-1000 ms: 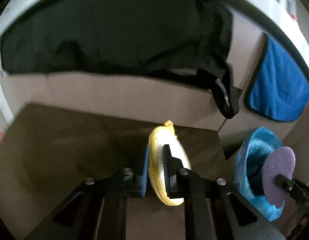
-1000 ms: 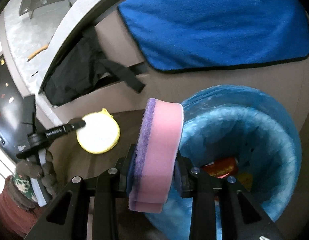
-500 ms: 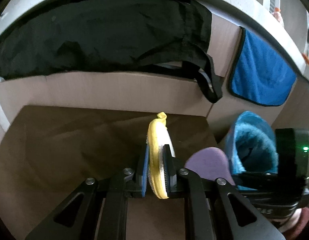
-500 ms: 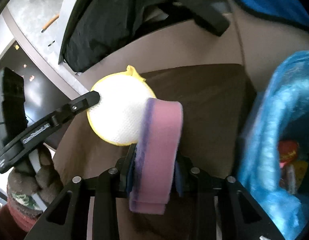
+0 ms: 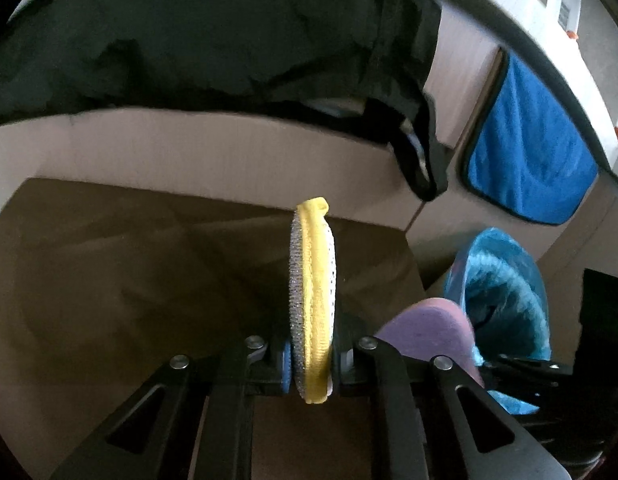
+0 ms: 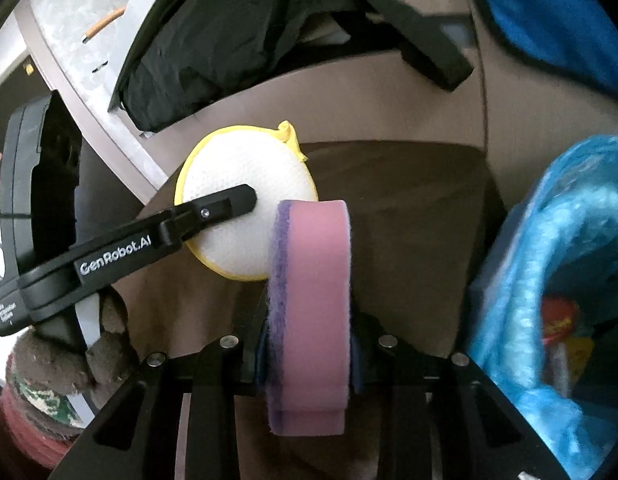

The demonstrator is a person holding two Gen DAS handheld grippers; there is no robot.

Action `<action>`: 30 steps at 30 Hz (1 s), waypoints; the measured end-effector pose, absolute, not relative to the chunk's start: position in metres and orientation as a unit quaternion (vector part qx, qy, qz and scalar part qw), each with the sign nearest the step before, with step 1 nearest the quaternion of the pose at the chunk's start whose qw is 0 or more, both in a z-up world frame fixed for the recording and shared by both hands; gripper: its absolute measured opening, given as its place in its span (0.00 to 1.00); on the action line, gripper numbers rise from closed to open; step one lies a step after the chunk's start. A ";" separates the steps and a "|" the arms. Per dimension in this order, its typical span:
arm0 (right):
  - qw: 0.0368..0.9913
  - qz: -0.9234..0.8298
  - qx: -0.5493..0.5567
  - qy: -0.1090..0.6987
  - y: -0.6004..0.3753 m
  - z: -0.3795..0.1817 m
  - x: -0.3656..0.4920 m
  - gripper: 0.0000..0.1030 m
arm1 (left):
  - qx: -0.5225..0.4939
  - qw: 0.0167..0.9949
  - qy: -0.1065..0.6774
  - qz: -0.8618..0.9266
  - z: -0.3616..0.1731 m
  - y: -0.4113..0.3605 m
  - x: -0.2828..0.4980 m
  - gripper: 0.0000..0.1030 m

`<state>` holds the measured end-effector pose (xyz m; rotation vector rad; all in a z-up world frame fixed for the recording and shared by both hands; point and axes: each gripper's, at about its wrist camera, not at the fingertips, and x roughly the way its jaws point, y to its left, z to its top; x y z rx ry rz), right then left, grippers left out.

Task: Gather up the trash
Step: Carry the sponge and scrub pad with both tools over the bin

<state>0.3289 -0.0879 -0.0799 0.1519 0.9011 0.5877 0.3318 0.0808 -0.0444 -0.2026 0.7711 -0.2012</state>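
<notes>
A round yellow-rimmed scrub pad (image 5: 314,300) stands edge-on in my left gripper (image 5: 311,360), which is shut on its lower part. In the right wrist view the same scrub pad (image 6: 245,176) shows its white mesh face, with a black left finger (image 6: 213,212) pressed across it. My right gripper (image 6: 309,360) is shut on a thick pink sponge with a purple scouring side (image 6: 313,312), held upright just right of the pad. The sponge's purple face (image 5: 425,328) shows low in the left wrist view. A bin with a blue liner (image 6: 549,248) stands to the right.
Both grippers hang over a dark brown floor (image 5: 109,280) before beige cabinet fronts. A black bag (image 5: 189,40) and a blue towel (image 5: 525,160) hang from the counter edge above. The bin (image 5: 505,276) holds red and yellow packaging (image 6: 557,320). A gloved hand (image 6: 69,352) holds the left gripper.
My right gripper has carried the pink sponge leftward, from over the bin's mouth to beside the yellow pad. The pad has turned from slightly angled to fully edge-on in the left gripper.
</notes>
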 end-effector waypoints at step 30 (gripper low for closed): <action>0.967 0.135 0.033 0.213 -0.266 0.078 0.195 0.27 | -0.034 0.970 0.193 -0.147 0.079 -0.073 0.185 0.14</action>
